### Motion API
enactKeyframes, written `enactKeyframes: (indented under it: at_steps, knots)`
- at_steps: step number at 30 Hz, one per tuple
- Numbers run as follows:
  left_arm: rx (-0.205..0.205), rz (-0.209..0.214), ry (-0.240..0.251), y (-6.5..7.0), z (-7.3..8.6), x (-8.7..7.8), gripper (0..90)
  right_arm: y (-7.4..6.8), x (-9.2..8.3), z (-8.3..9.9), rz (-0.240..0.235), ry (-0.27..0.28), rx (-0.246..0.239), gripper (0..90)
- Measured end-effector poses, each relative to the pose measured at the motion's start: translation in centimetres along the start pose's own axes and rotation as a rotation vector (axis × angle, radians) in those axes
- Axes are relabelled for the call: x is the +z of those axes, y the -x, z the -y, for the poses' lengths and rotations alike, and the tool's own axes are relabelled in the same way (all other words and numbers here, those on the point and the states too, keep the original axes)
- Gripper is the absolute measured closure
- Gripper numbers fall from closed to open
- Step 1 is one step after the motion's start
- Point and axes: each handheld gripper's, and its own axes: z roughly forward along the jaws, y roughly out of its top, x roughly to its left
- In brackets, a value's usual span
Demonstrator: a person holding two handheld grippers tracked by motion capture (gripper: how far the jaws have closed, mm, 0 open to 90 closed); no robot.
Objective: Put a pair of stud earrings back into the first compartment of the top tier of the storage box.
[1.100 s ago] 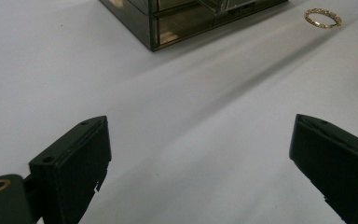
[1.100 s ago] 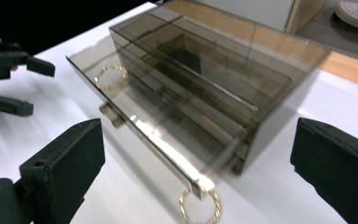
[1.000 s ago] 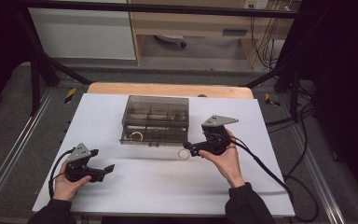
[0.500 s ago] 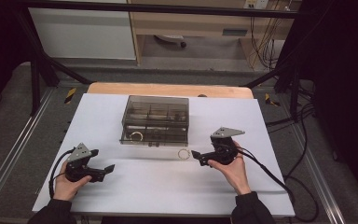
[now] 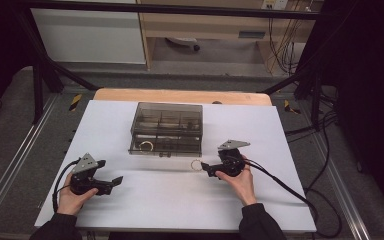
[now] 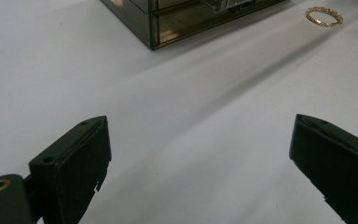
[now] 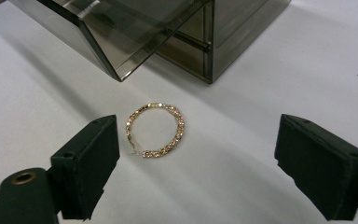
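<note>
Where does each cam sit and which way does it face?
High view: above the person's side, looking forward and down at the table; forearms, both hands show.
Left gripper view: on the left gripper, facing the smoked box; its jaws.
Right gripper view: on the right gripper, over the bracelet; its jaws.
Shared: bracelet, box.

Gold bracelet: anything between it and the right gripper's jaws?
Nothing visible. The gold bracelet lies flat on the white table, just ahead of the right gripper, whose jaws have just been closing but remain apart from it. The smoky plastic organizer box sits beyond it.
</note>
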Motion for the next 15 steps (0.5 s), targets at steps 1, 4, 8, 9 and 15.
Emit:
enactKeyframes:
  at_steps: [1,4,8,9,15]
  knots:
    - [0.0,0.0,0.0,0.0,0.0,0.0,5.0,0.0,0.0,0.0,0.0,0.0,0.0,16.8]
    - [0.0,-0.001,0.0,0.0,0.0,0.0,5.0,0.0,0.6,0.2,-0.008,-0.002,-0.015,24.1]
    - [0.0,-0.001,0.0,0.0,0.0,0.0,5.0,0.0,1.4,0.4,-0.021,-0.013,-0.031,34.7]
    - [0.0,-0.001,0.001,0.0,0.0,0.0,5.0,0.0,1.7,0.5,-0.019,-0.014,-0.028,40.4]
    - [0.0,-0.001,0.001,0.0,0.0,0.0,5.0,-0.3,2.2,0.3,-0.022,-0.008,-0.051,52.6]
